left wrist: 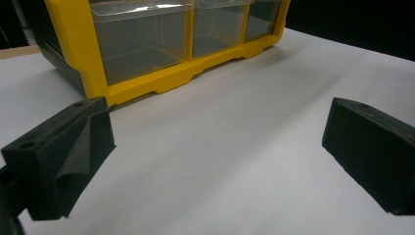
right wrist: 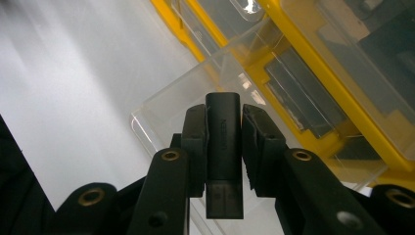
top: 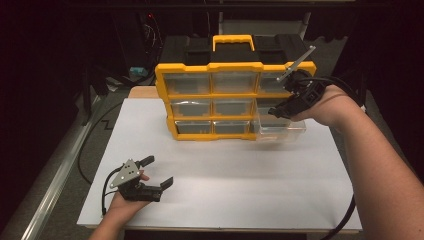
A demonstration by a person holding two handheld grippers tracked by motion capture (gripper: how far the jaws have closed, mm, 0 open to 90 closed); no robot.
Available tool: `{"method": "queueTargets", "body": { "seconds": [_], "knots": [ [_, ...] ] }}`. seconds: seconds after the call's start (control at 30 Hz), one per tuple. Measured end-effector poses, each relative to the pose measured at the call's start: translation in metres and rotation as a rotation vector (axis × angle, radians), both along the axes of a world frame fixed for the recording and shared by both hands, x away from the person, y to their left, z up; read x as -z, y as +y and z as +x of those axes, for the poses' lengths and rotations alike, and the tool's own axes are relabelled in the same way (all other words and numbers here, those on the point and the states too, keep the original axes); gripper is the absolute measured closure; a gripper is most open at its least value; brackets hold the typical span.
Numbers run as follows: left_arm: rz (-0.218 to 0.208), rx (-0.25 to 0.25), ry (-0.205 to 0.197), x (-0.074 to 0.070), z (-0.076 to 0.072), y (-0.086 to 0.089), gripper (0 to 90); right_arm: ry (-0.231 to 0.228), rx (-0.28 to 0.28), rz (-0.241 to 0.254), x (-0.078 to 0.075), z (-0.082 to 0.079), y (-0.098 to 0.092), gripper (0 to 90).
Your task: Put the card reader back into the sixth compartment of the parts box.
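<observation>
1. Where the high view looks down on the desk (top: 220,195), a yellow drawer cabinet (top: 235,100) with clear drawers stands at the far side of the white surface. Its bottom right drawer (top: 280,131) is pulled out toward the person. The right gripper (top: 280,107) hangs just above that open drawer, in front of the cabinet's right column. The left gripper (top: 157,172) rests low near the front left of the desk, well apart from the cabinet, its jaws spread wide with nothing between them.

2. From the left gripper view, the two black jaws stand far apart over bare white desk (left wrist: 235,161). The lower left corner of the cabinet (left wrist: 147,83) shows ahead, with clear drawers behind the yellow frame.

3. From the right gripper view, the right gripper (right wrist: 224,142) is clamped on a small black plug-like piece (right wrist: 223,147), held upright between the pads and sticking out past them at both ends. Behind it lies the open clear drawer (right wrist: 166,112), and past that the yellow cabinet (right wrist: 303,63) runs slantwise across the picture.
</observation>
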State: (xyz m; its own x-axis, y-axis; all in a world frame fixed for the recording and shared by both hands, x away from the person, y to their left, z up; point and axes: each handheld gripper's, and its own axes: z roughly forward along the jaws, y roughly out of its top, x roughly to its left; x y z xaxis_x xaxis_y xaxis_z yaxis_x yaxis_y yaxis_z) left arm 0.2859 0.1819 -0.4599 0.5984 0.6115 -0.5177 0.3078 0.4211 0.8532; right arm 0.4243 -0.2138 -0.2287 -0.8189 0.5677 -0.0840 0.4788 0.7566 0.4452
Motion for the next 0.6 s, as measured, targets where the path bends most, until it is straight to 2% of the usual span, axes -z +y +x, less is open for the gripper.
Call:
{"method": "queueTargets", "body": {
  "seconds": [0.6],
  "knots": [
    [0.0,-0.001,0.0,0.0,0.0,0.0,0.2,0.019,-0.007,-0.053,0.022,0.007,0.009,74.1]
  ]
}}
